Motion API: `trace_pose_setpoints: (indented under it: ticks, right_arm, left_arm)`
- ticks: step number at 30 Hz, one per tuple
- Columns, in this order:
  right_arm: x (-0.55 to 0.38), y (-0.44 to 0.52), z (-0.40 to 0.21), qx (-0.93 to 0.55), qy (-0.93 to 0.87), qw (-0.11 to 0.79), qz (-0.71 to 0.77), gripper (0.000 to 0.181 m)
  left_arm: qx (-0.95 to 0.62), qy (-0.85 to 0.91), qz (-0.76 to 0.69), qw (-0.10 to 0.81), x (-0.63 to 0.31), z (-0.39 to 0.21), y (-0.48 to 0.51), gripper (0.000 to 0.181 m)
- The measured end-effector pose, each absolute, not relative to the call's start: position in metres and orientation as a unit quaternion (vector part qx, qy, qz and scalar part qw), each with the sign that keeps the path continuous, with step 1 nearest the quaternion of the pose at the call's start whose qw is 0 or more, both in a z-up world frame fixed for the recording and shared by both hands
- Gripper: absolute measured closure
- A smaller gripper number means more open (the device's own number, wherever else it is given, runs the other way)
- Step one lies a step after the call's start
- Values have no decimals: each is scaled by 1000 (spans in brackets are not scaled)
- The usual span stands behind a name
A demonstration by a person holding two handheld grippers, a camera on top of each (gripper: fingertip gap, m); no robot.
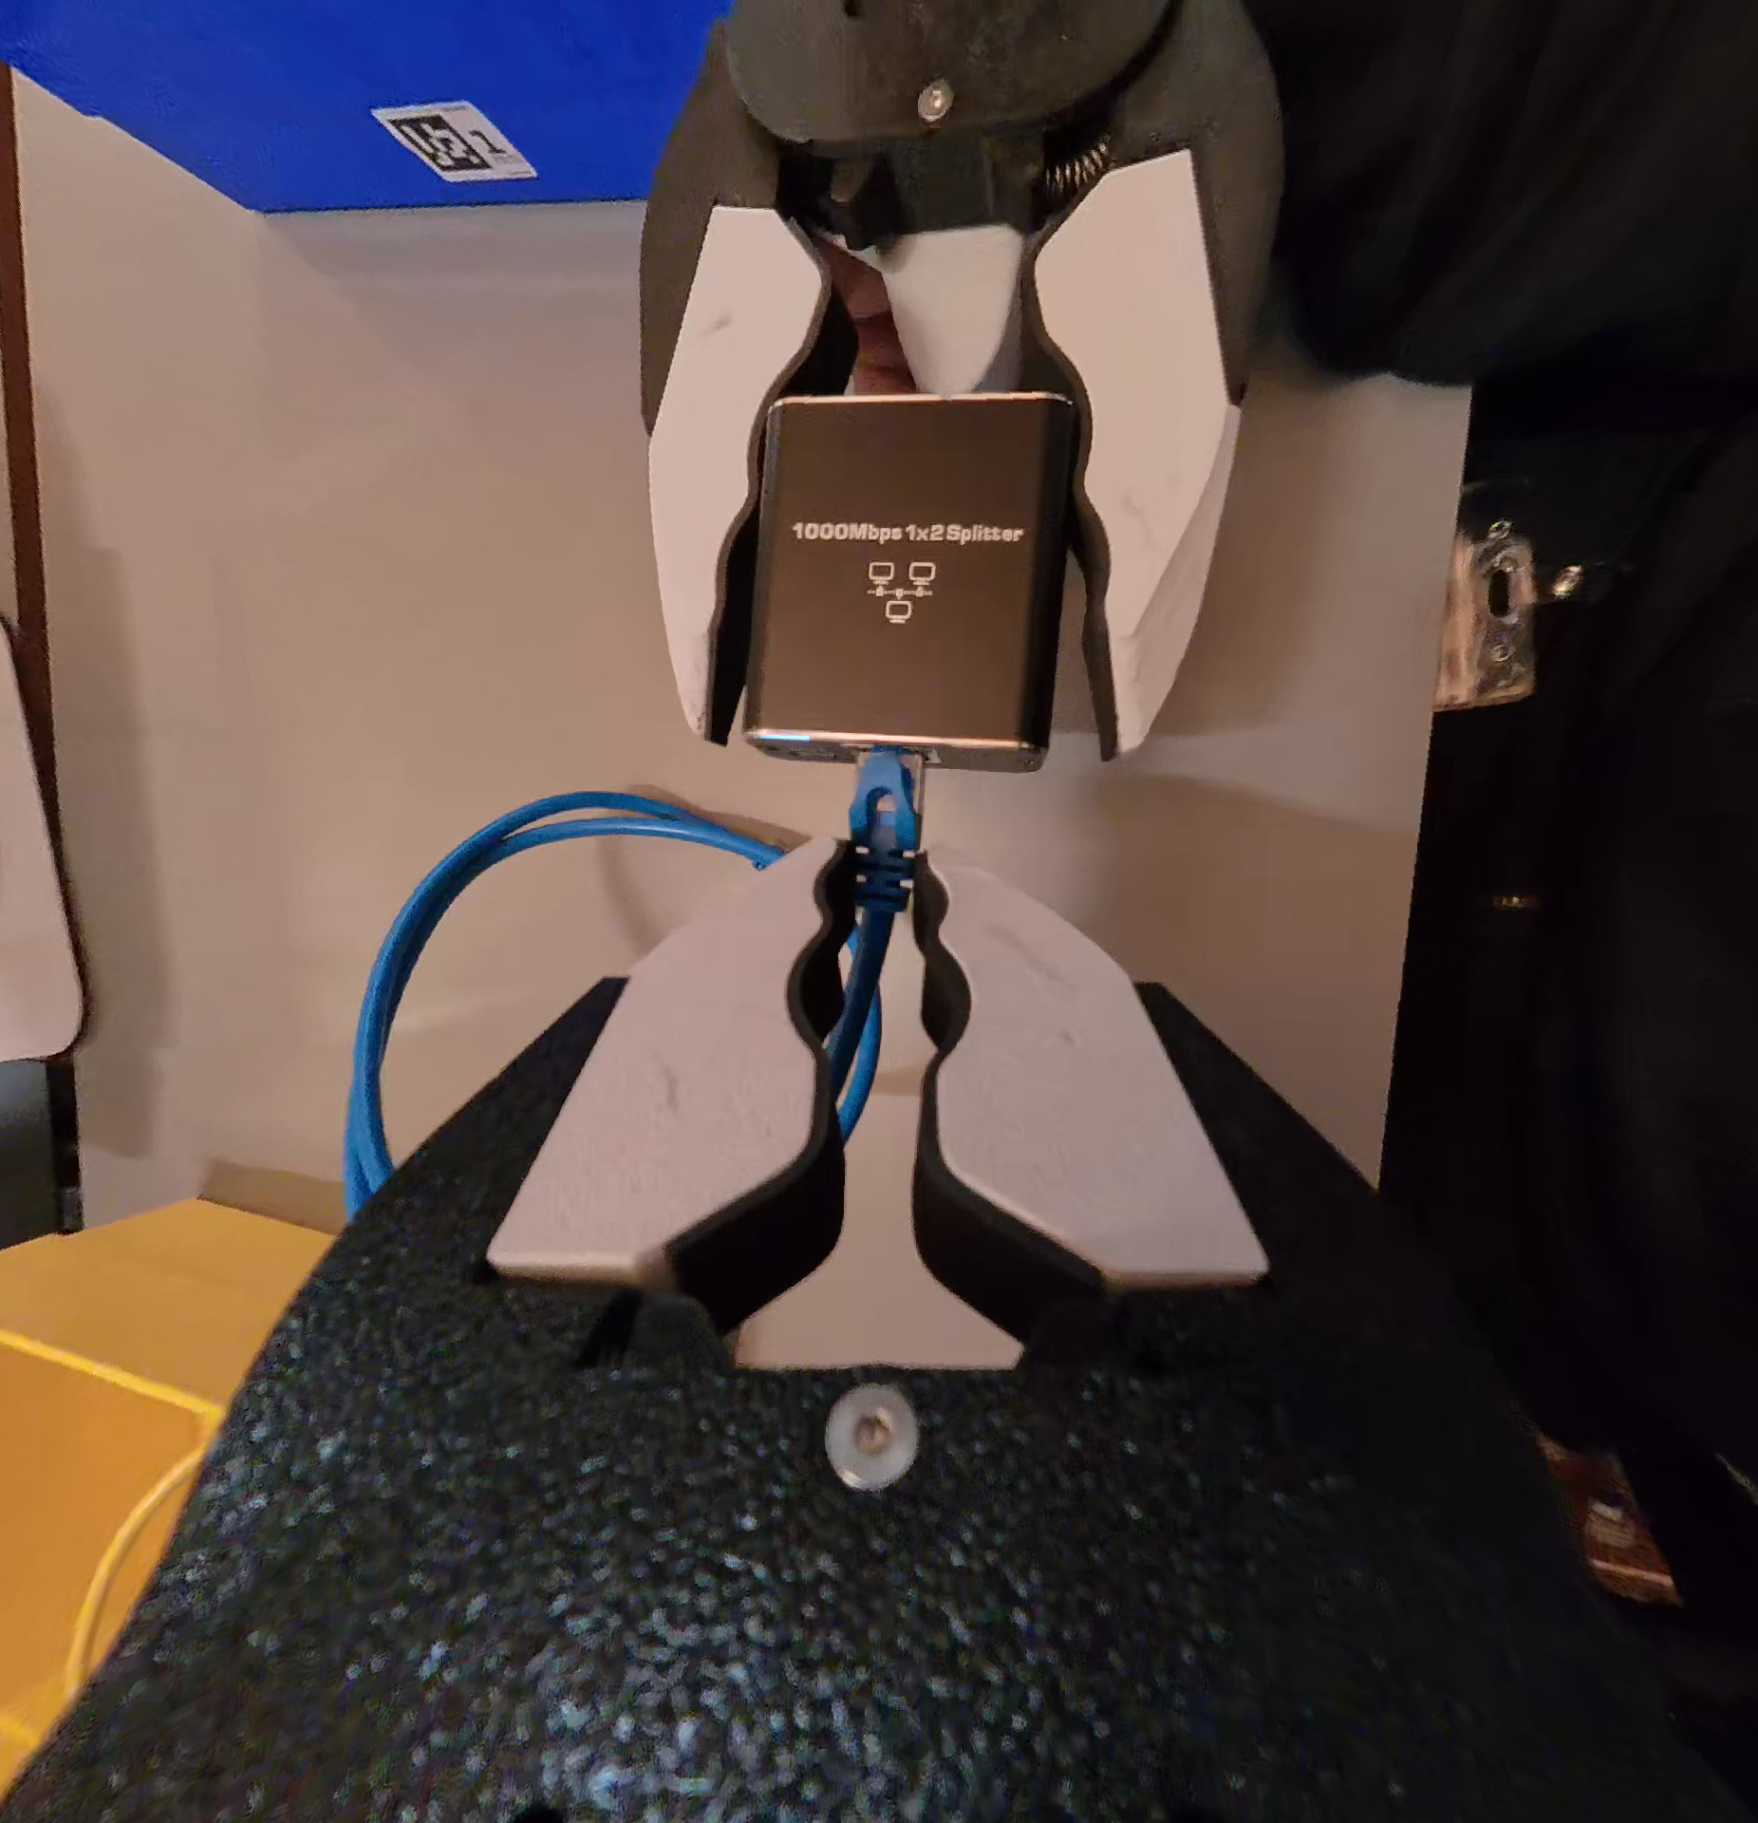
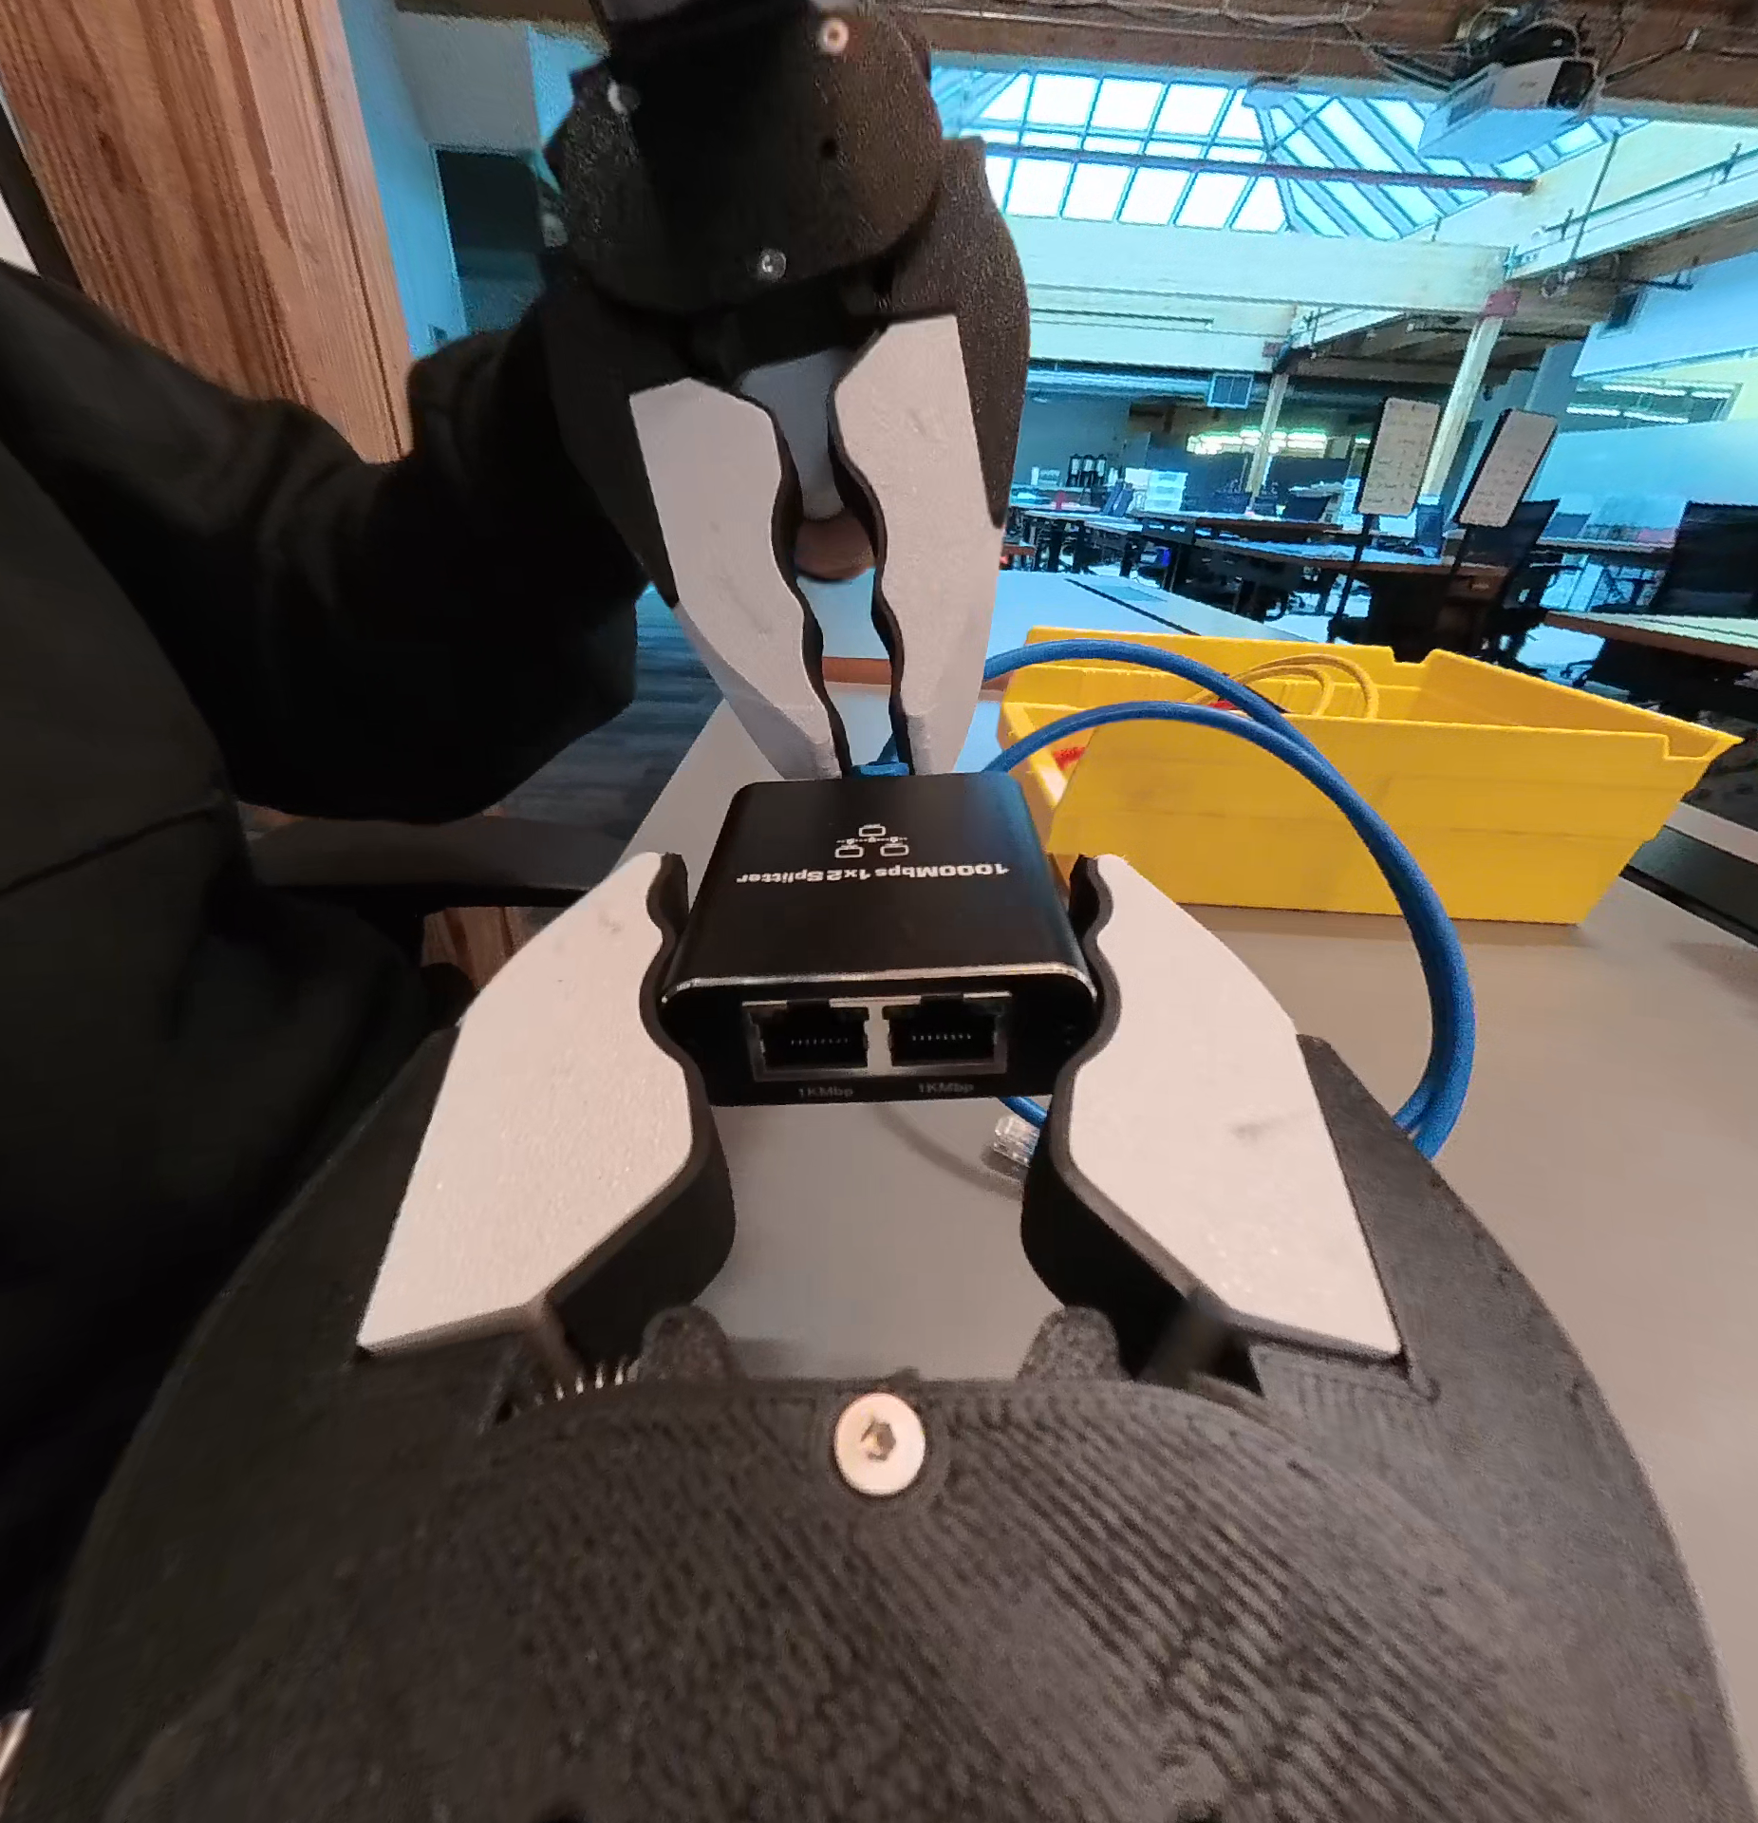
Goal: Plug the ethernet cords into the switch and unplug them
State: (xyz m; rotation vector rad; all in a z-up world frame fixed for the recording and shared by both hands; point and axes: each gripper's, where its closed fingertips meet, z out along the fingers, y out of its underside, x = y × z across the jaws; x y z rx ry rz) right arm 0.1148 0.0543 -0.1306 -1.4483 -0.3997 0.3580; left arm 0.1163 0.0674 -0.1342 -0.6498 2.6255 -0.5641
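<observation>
The black switch [image 2: 875,917] is a small box held above the table. My right gripper [image 2: 877,868] is shut on its two sides. Its two ports facing the right wrist camera are empty. My left gripper [image 1: 880,858] is shut on the boot of the blue ethernet cord [image 1: 392,986]. The cord's plug [image 1: 890,769] sits in the single port on the switch [image 1: 905,562]. The right gripper [image 1: 914,740] shows across from it. In the right wrist view the left gripper [image 2: 870,760] is behind the switch. The cord [image 2: 1447,986] loops right, and its free plug [image 2: 1013,1144] lies on the table.
A yellow bin [image 2: 1348,809] holding a thin yellow cable stands on the grey table [image 2: 1595,1134] behind the switch; it also shows in the left wrist view [image 1: 66,1381]. A person's black sleeve [image 2: 313,592] and a wooden post [image 2: 214,197] are at left.
</observation>
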Motion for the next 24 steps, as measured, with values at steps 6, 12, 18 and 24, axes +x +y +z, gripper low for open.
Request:
trace_pose_setpoints:
  ticks: [6, 12, 18, 24]
  right_arm:
    - [119, 55, -131, -657, -181, 720, 131, 106]
    - [143, 66, -116, -645, -121, 753, 40, 106]
    - [174, 73, -106, -644, -55, 754, -122, 107]
    - [158, 89, -102, -634, -67, 745, -196, 107]
  left_arm:
    - [-237, 912, -263, 209, 122, -132, 68, 171]
    - [-368, 776, -379, 346, 150, -87, 102, 139]
    - [-535, 586, -550, 261, 141, -109, 119, 127]
    - [-514, 464, -720, -46, 135, -120, 71, 128]
